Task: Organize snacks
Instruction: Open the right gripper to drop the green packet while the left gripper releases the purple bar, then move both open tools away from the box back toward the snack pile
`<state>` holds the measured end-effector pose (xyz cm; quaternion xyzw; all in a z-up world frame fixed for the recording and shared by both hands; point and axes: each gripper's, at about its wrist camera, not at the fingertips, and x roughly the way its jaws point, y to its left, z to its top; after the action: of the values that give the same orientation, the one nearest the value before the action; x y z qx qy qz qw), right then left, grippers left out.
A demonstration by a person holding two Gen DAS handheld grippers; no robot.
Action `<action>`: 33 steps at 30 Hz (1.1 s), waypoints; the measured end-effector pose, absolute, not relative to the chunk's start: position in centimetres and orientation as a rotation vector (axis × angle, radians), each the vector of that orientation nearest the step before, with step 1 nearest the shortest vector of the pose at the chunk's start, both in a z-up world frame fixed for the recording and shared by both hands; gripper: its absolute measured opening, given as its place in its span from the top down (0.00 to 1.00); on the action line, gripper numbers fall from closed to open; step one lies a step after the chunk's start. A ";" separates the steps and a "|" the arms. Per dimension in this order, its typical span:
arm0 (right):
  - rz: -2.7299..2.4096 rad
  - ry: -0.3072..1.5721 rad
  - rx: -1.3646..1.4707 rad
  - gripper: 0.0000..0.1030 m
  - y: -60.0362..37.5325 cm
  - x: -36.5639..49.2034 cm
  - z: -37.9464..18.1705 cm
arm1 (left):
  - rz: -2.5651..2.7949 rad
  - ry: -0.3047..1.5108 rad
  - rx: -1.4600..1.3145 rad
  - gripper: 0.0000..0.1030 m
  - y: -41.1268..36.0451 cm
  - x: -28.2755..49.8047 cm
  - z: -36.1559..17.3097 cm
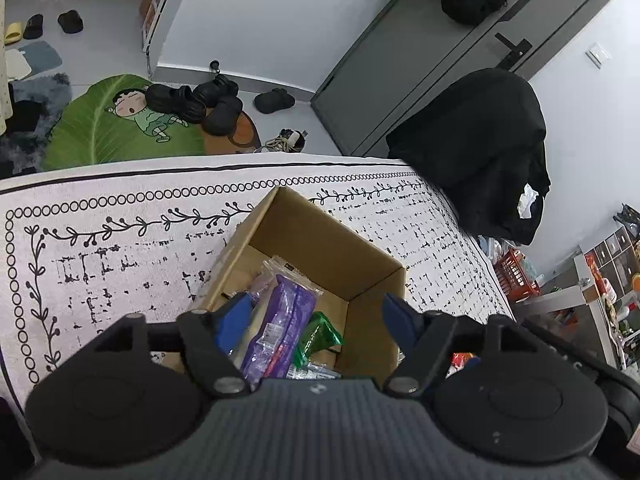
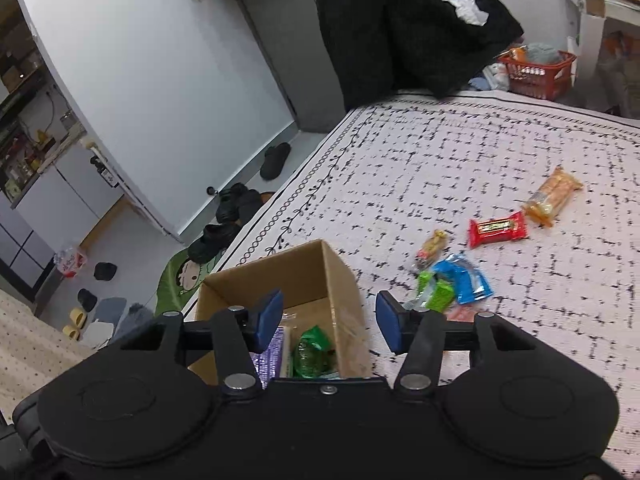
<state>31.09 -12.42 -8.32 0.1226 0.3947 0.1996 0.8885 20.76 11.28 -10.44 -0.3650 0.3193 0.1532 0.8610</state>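
box [image 2: 320, 268] on cloth [image 2: 480, 152] | packets [image 1: 280, 320] in box | loose snacks [image 2: 460, 276] right of box

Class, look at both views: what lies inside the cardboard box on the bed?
Inside the cardboard box: a purple packet, a green packet and a clear wrapper. The left gripper and its body cover the near part, so anything there cannot be seen.

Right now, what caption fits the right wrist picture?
Open right gripper above a cardboard box of snacks, more snack packets scattered on the patterned cloth.
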 end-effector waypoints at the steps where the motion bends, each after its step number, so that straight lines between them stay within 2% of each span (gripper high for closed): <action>1: 0.409 0.817 0.257 0.47 -12.8 31.0 -8.2 | 0.320 0.670 -0.760 0.25 11.1 20.8 -10.3; 6: 0.379 0.797 0.254 0.34 -14.4 30.5 -7.5 | 0.300 0.670 -0.743 0.18 10.5 20.7 -9.8; 12: 0.349 0.770 0.262 0.21 -16.7 30.0 -6.9 | 0.276 0.648 -0.707 0.00 9.4 20.4 -8.8; 20: 0.321 0.749 0.273 0.10 -19.8 29.8 -7.0 | 0.213 0.604 -0.674 0.00 7.4 20.3 -7.7; 25: 0.304 0.751 0.284 0.09 -22.0 29.9 -7.7 | 0.198 0.608 -0.632 0.00 5.9 20.5 -7.3; 33: 0.299 0.724 0.321 0.00 -25.4 30.1 -8.4 | 0.163 0.609 -0.567 0.00 3.5 21.0 -6.5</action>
<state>30.10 -25.38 -8.35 0.1558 0.3514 0.1451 0.9117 21.02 3.52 -6.51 -0.2752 0.2957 0.0793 0.9114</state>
